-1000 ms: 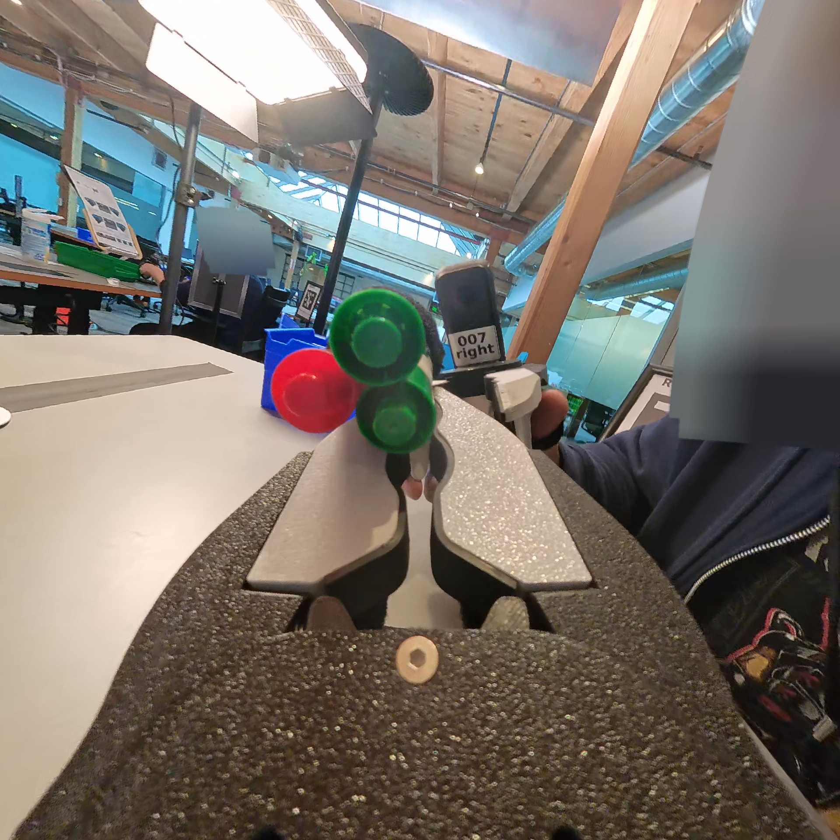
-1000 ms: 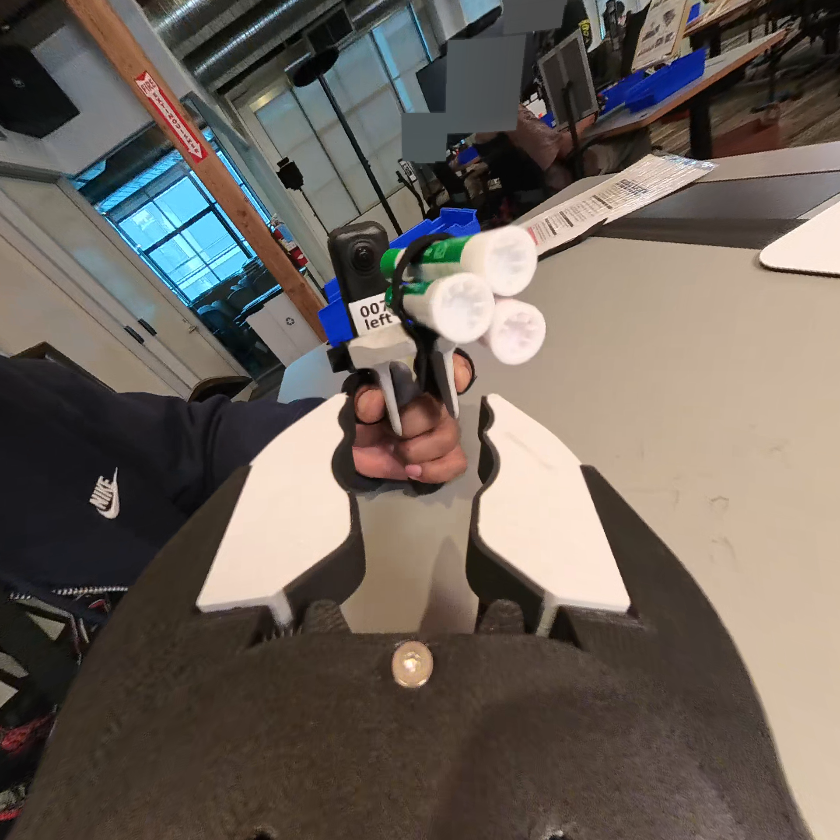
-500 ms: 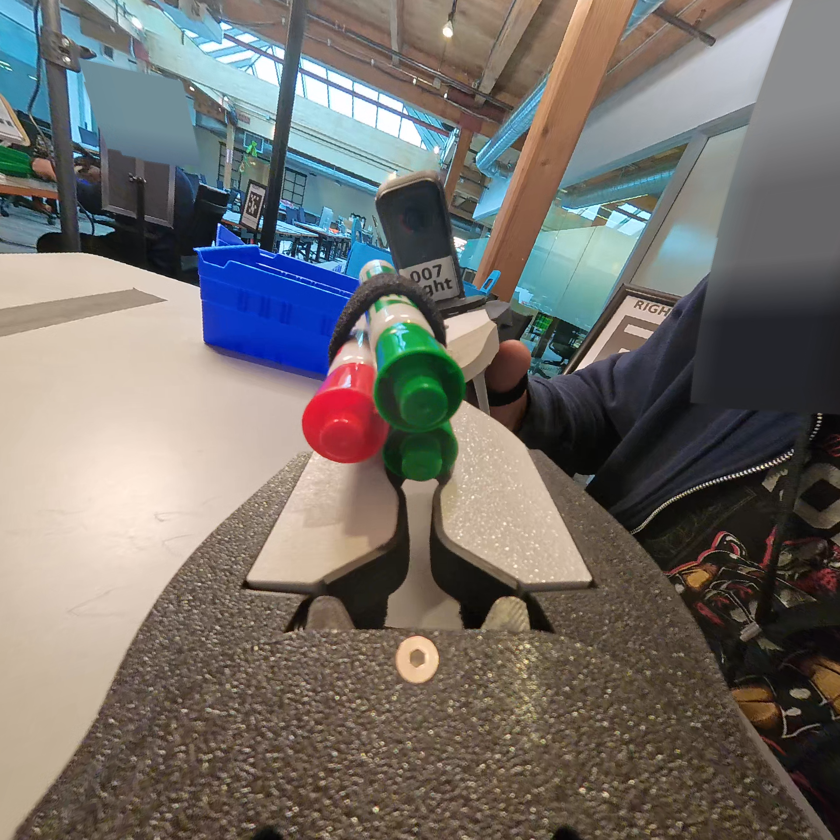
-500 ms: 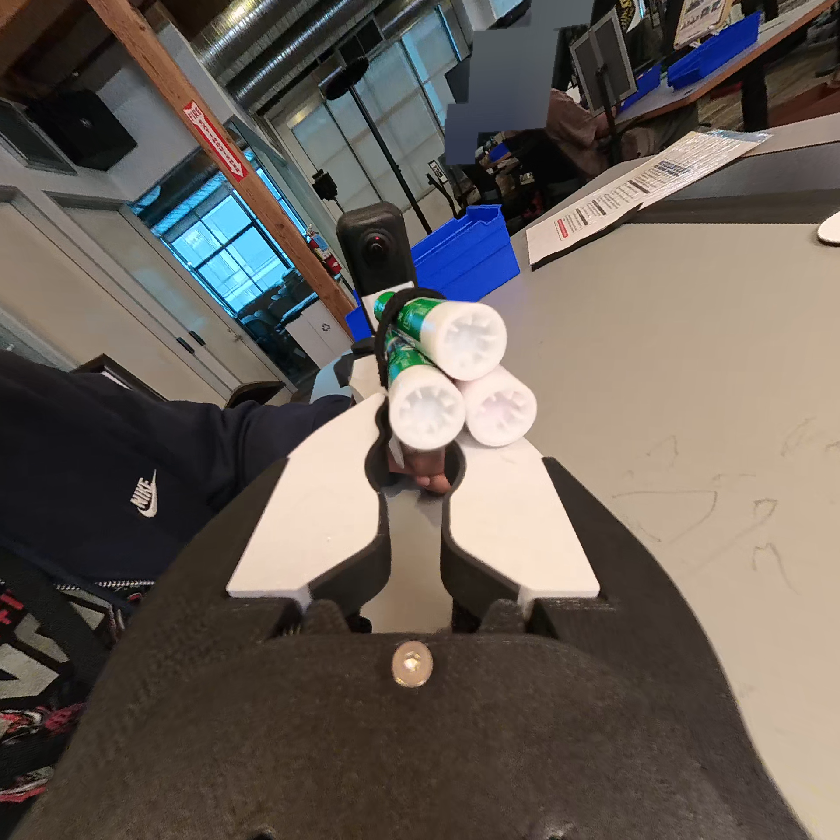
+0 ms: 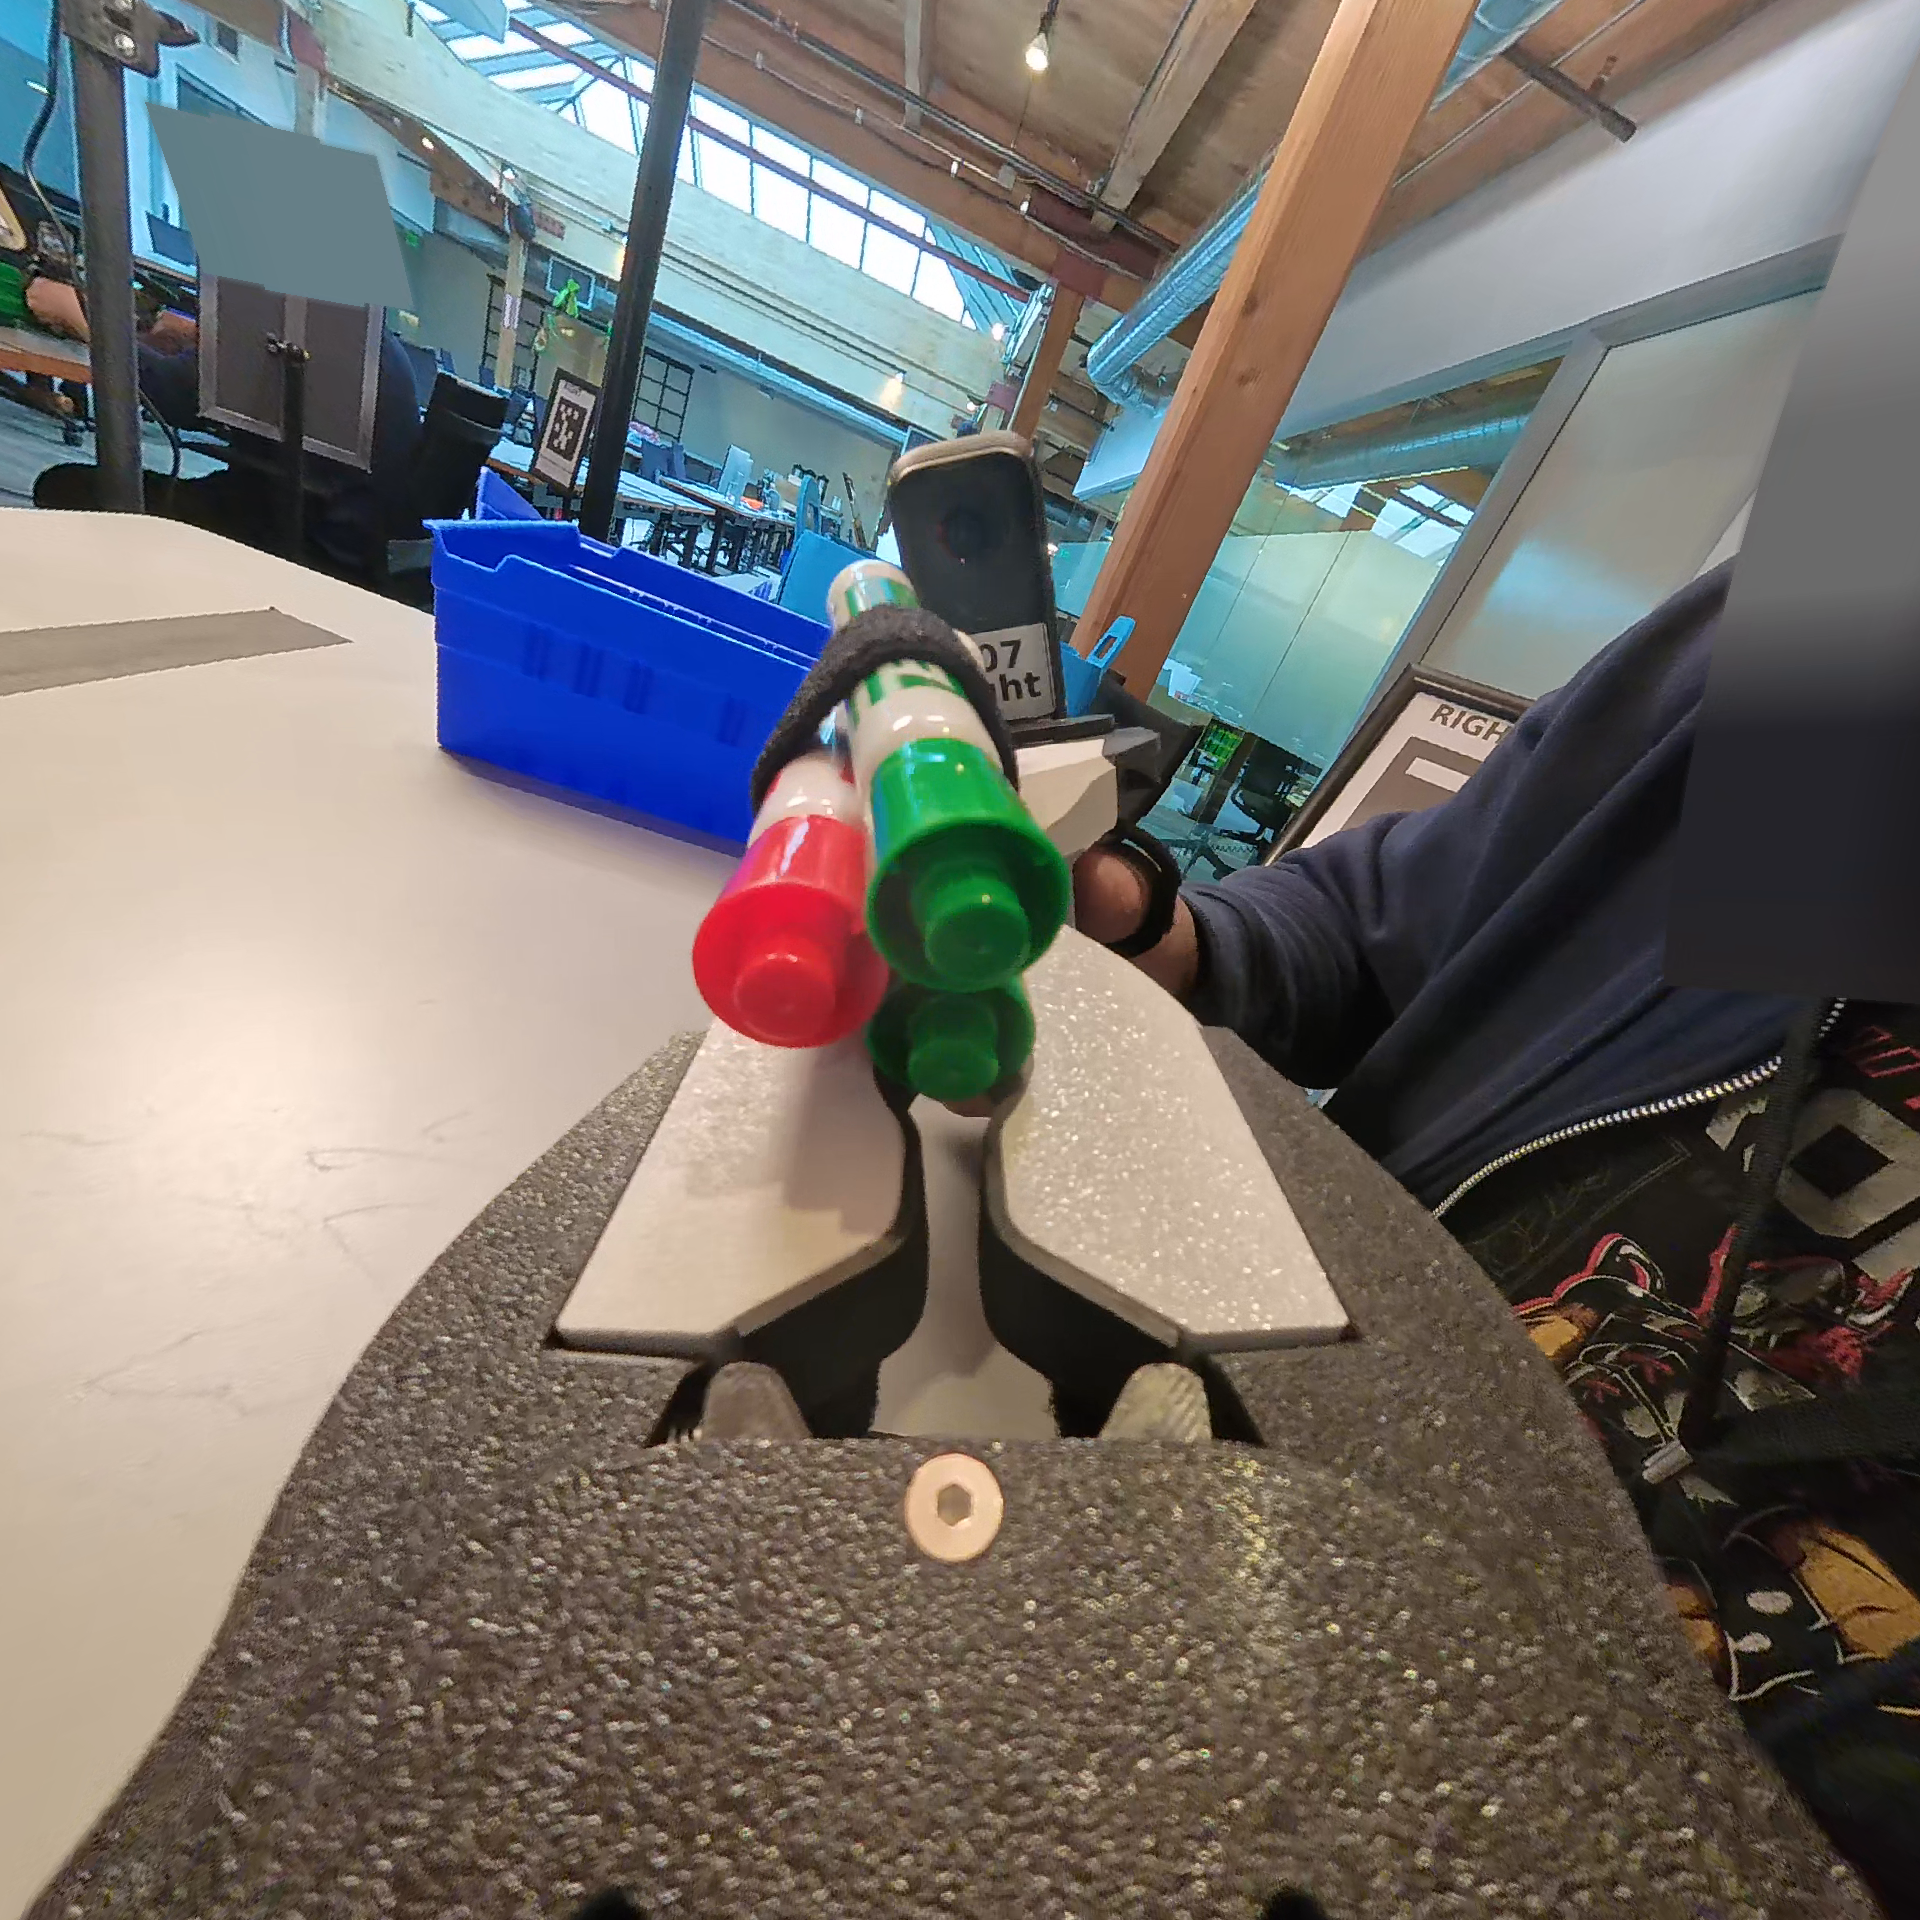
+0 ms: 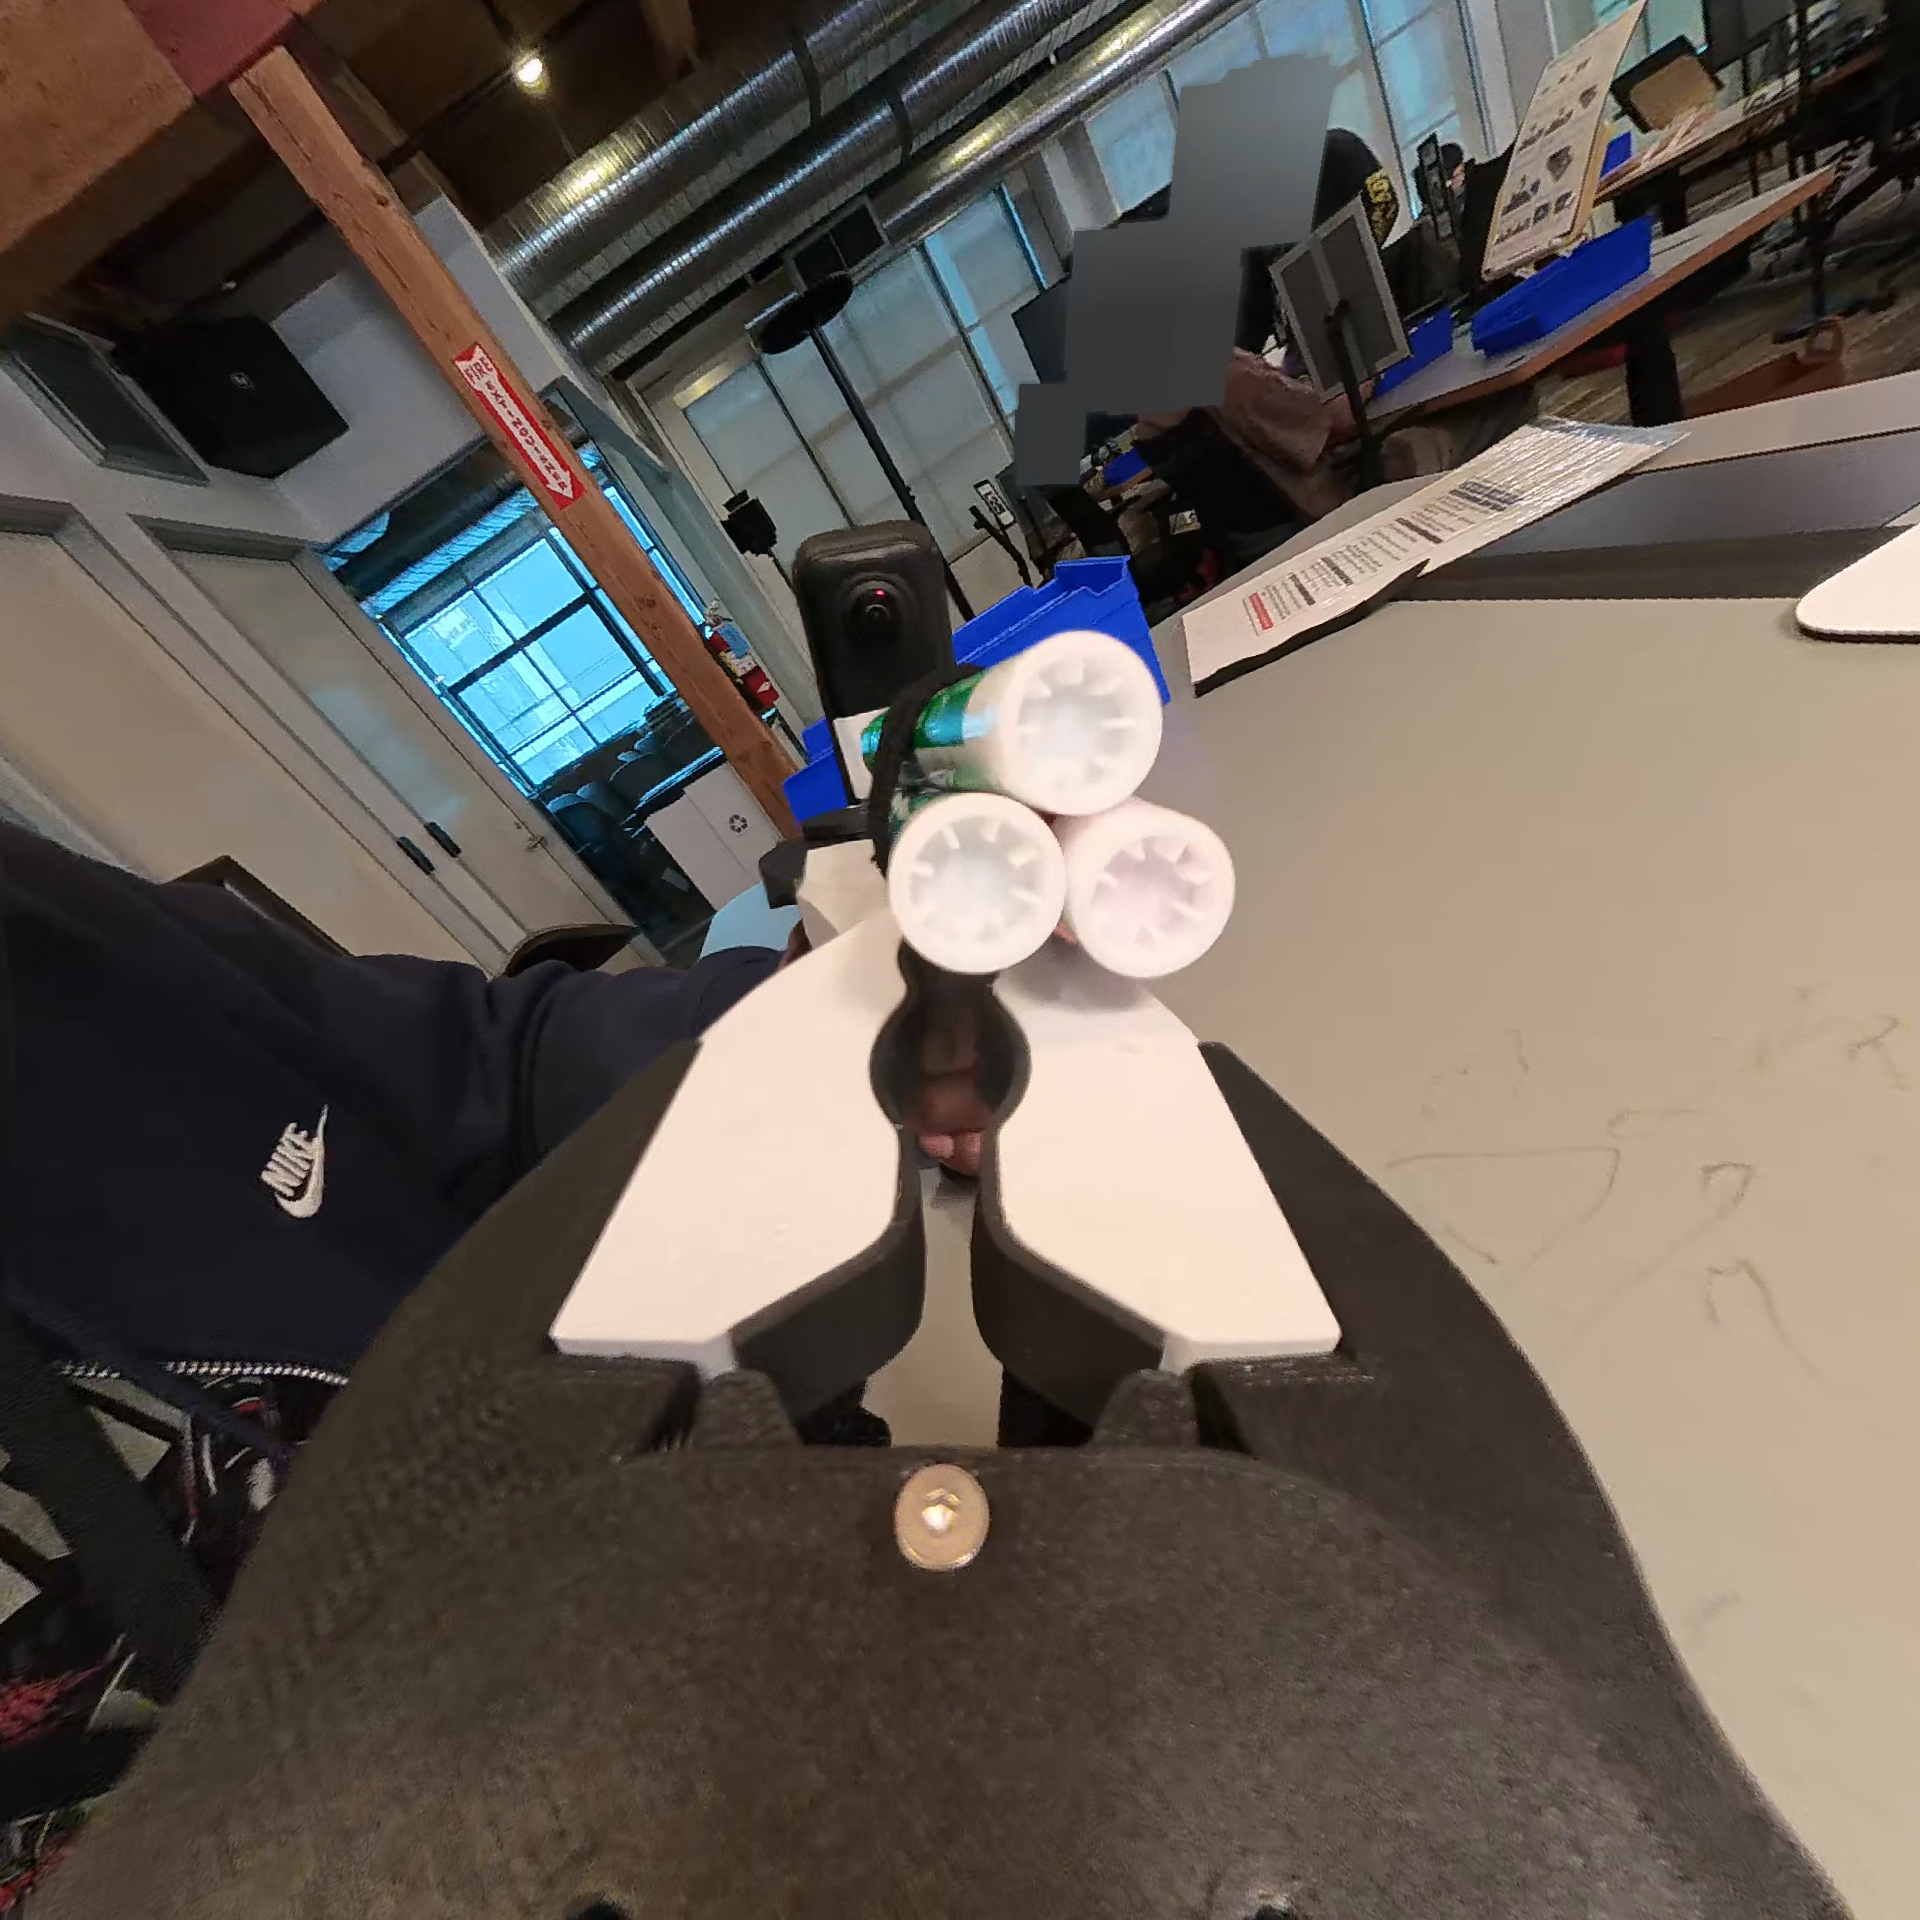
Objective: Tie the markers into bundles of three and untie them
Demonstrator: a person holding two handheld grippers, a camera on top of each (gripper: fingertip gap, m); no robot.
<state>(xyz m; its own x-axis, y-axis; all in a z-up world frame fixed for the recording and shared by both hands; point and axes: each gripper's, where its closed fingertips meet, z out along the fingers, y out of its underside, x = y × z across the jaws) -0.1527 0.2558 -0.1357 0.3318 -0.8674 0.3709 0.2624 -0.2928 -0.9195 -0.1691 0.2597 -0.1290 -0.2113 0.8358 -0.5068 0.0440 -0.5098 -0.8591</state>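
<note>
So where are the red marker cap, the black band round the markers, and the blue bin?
red marker cap (image 5: pixel 784 961), left wrist view, on its side.
black band (image 5: pixel 883 649), left wrist view, top of loop.
blue bin (image 5: pixel 592 691), left wrist view, front wall.

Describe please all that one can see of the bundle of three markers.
The marker bundle holds three white-barrelled markers, two with green caps and one with a red cap, bound by a black fabric band. It lies roughly level above the grey table, caps toward the left gripper, white butt ends toward the right gripper. Each gripper seems closed on one end.

White camera label (image 5: pixel 1013 670), red beam sign (image 6: pixel 516 426)
</note>
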